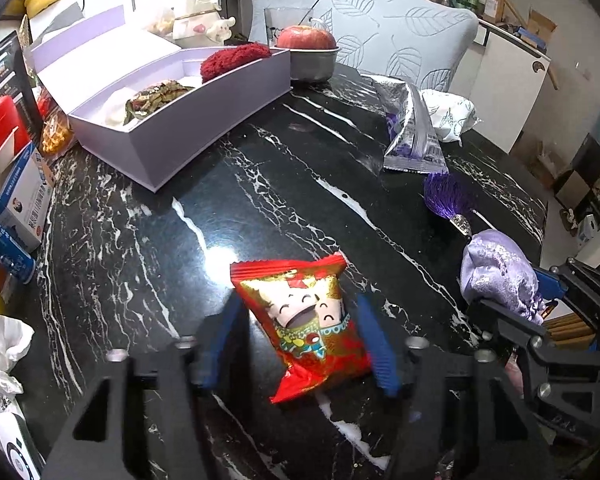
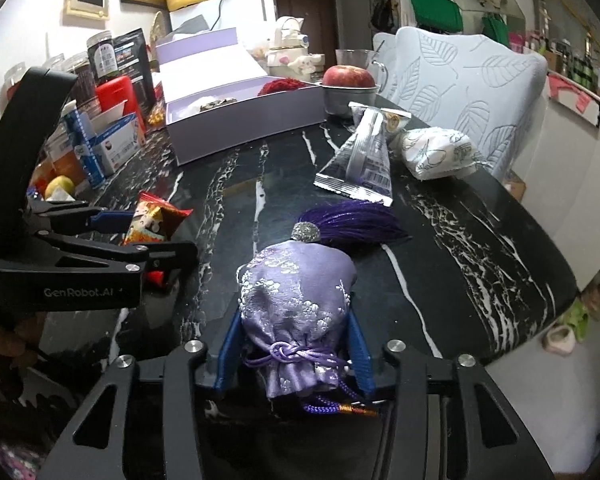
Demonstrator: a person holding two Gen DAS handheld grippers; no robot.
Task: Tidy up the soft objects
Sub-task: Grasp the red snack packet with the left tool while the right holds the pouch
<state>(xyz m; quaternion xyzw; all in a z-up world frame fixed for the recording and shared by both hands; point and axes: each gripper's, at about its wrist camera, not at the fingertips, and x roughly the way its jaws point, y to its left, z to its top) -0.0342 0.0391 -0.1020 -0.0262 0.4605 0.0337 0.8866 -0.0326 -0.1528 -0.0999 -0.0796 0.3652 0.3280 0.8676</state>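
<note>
Here, your grip: your right gripper (image 2: 292,348) is clamped on the lilac pouch (image 2: 296,300), low centre of the right wrist view.
Pouch look: shiny brocade, cord-tied neck, dark purple tassel (image 2: 352,224) trailing ahead.
Left gripper (image 1: 300,344): you have its fingers apart around the red snack packet (image 1: 304,324), sides seemingly not pressed.
Box: lavender box (image 1: 172,120), upper left, open.
In the way: silver wrapper (image 2: 360,160) and white printed bundle (image 2: 440,152), upper right.

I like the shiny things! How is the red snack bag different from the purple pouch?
The snack bag is red foil with cartoon faces; the pouch is lilac cloth with silver flowers. The snack bag is sealed flat; the pouch is puffy, tied with a cord, and has a purple tassel. Both lie on the black table, each between a pair of tongs.
</note>
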